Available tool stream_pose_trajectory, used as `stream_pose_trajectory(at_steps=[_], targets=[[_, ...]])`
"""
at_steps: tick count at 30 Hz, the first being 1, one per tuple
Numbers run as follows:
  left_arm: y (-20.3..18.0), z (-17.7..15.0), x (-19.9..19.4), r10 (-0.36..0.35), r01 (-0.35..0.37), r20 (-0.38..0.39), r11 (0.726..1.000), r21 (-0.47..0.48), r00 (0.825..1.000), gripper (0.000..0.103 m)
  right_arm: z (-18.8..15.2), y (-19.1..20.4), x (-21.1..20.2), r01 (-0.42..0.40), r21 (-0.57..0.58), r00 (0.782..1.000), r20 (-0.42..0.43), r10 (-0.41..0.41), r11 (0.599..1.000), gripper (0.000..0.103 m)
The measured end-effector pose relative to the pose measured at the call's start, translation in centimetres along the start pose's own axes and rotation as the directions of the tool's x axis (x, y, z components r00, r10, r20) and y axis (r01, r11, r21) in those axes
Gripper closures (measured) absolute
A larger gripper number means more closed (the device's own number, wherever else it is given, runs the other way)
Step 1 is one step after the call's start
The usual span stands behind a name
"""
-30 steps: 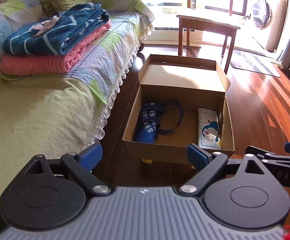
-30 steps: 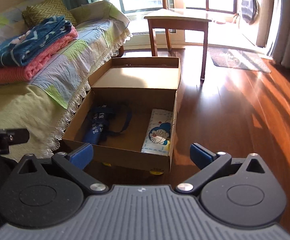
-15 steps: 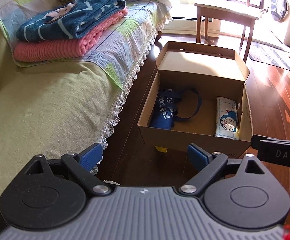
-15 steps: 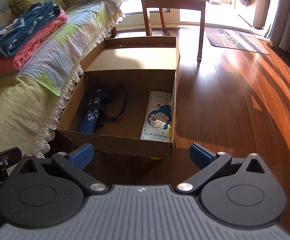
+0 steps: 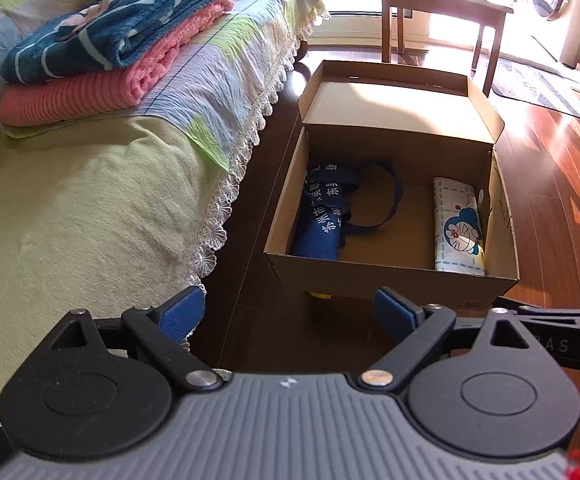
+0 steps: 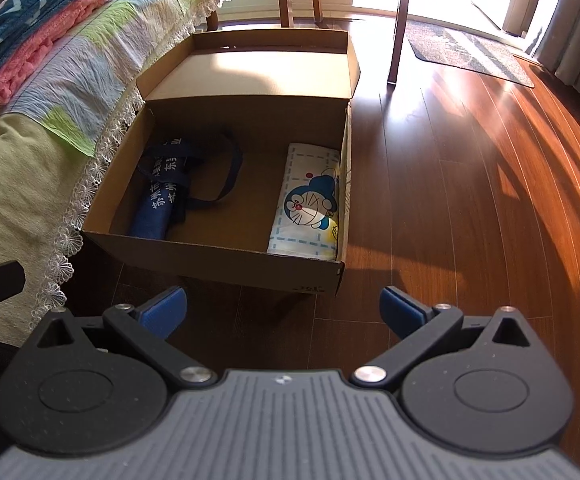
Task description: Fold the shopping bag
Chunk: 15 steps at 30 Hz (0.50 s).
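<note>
Presently on view, counted:

- Cardboard box, one, on the wooden floor just right of the bed, its lid flap laid back on the far side.
- Shopping bags, two, both lying inside the box. Navy shopping bag with white lettering: bundled against the left wall, one strap loop trailing toward the middle. White cartoon-print bag: folded flat into a strip against the right wall. The two are apart, with bare box bottom between them.
- Folded blankets, two, stacked on the bed at far left: blue patterned blanket on top of pink blanket.
- Wooden bench, one, beyond the box by the bright window.
- Floor mat, one, far right.
- Left gripper, one: jaws spread wide, nothing between them, held above the floor near the box's near wall.
- Right gripper, one: jaws likewise spread and empty, just short of the box's near right corner. Its black arm shows at the right edge of the left wrist view.
</note>
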<state>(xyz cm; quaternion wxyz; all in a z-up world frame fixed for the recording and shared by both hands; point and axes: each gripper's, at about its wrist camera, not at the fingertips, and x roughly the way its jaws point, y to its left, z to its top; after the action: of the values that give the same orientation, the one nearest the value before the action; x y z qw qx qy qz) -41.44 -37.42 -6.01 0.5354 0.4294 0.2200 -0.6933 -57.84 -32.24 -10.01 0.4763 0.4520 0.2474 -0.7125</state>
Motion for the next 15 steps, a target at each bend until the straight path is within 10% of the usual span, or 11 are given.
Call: stream_pose_trajectory(at_steps=[15], targets=[[2.6, 4.0, 4.1, -0.077, 0.078, -0.043, 0.996, 0.035, 0.996, 0.010, 2.4, 2.6, 2.7, 0.048, -0.015, 0.998, -0.046, -0.049, 0.999, 0.001]])
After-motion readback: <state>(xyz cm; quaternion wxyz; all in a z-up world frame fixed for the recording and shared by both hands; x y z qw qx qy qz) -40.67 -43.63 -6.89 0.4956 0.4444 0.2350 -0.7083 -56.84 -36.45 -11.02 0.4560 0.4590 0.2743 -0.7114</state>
